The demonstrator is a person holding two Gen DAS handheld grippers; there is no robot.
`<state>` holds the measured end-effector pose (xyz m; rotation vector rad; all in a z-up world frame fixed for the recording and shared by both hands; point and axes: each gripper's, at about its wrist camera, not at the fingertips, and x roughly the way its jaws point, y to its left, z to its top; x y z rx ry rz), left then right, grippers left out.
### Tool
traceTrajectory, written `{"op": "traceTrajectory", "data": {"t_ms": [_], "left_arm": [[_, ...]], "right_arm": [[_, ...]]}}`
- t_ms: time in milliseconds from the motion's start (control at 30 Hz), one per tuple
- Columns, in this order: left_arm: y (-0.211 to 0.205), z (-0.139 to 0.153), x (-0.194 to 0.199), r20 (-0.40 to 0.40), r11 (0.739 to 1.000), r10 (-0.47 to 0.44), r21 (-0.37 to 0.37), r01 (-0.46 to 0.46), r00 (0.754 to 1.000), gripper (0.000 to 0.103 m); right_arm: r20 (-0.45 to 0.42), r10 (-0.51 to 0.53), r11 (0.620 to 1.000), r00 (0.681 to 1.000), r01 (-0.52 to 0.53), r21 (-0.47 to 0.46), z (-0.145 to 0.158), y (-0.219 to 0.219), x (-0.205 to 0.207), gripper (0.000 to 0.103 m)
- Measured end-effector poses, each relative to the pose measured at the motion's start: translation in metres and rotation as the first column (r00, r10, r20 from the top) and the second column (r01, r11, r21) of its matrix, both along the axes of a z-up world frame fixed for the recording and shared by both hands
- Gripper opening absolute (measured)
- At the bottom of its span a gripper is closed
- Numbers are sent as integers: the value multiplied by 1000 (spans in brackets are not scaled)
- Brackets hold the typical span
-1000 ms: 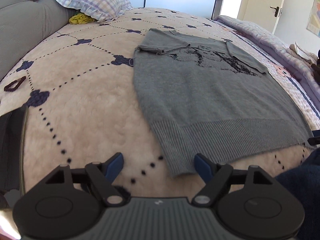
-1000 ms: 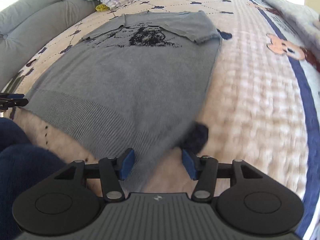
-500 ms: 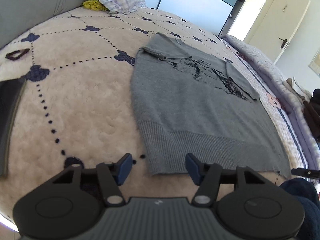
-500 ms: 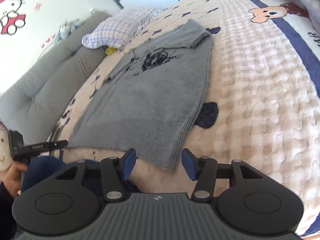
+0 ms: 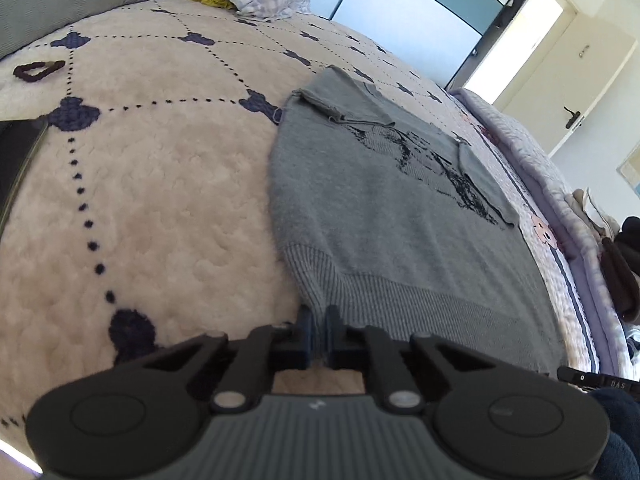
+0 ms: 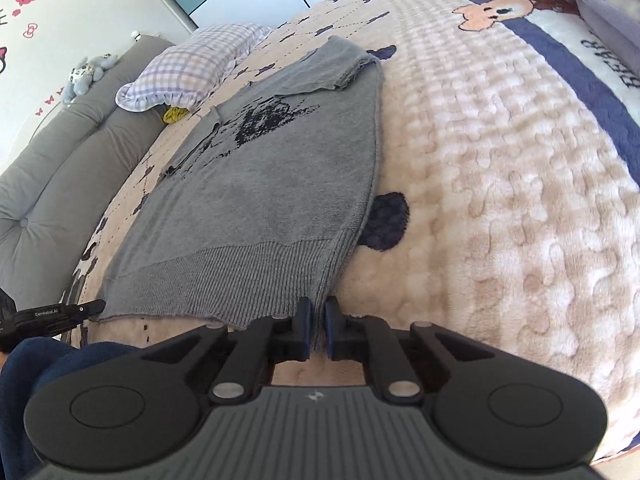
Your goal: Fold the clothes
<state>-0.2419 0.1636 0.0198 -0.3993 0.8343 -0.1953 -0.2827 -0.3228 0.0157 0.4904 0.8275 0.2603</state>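
Closing on the sweater's [image 5: 400, 236] two bottom corners, the jaws of the left gripper [image 5: 317, 334] and right gripper [image 6: 316, 330], wide apart a second ago, now pinch the ribbed hem; the sweater lies flat on the bed [image 5: 160, 200], ready for lifting and folding.
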Motion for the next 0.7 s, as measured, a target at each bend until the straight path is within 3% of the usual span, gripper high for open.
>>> {"op": "traceTrajectory", "data": {"t_ms": [100, 333, 533, 700], "left_arm": [[-3, 6, -3, 12, 1000, -1, 24, 0, 1000, 6], [-2, 39, 7, 71, 999, 36, -3, -36, 997, 5], [-9, 58, 48, 109, 998, 43, 45, -48, 993, 5], [-13, 49, 106, 77, 991, 82, 99, -89, 994, 6]], "right_arm": [[25, -17, 1000, 1000, 17, 11, 4, -1, 0, 7], [124, -82, 994, 989, 72, 83, 27, -20, 9, 7], [175, -103, 989, 979, 82, 123, 41, -29, 46, 7], [168, -128, 986, 977, 108, 123, 37, -33, 97, 7]]}}
